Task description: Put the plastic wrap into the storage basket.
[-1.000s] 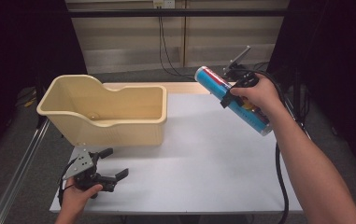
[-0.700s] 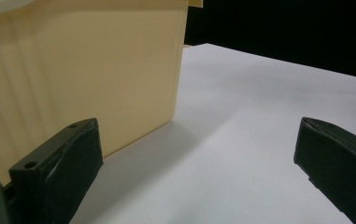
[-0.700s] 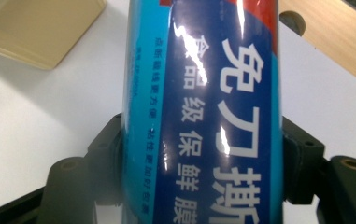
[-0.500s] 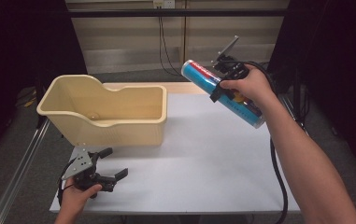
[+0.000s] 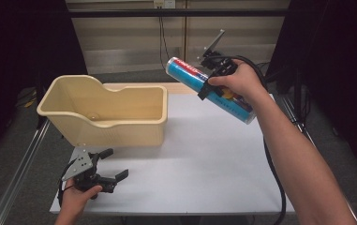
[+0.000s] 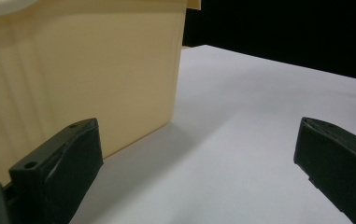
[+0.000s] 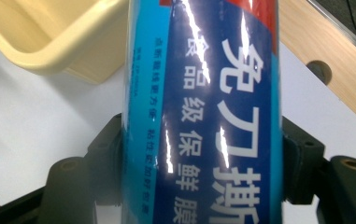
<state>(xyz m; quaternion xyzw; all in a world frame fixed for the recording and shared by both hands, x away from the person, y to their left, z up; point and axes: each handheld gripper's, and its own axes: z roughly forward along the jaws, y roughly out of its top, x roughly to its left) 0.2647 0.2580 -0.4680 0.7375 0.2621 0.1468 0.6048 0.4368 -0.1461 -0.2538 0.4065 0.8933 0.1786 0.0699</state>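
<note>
Your right tongs (image 5: 207, 84), clamped on blue tube (image 5: 209, 89), now nearer beige bin (image 5: 134, 124); drop pending. Left tongs (image 5: 106, 169) gape empty on counter (image 5: 204, 159).

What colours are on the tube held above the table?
Light blue and dark blue with white characters, red near one end; the tube shows best in the right gripper view.

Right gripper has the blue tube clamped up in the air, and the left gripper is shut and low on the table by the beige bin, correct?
Not quite: the left gripper is open, its jaws spread wide apart in the left gripper view. The rest holds: the right gripper has the blue tube clamped in the air, and the left sits low by the beige bin.
</note>
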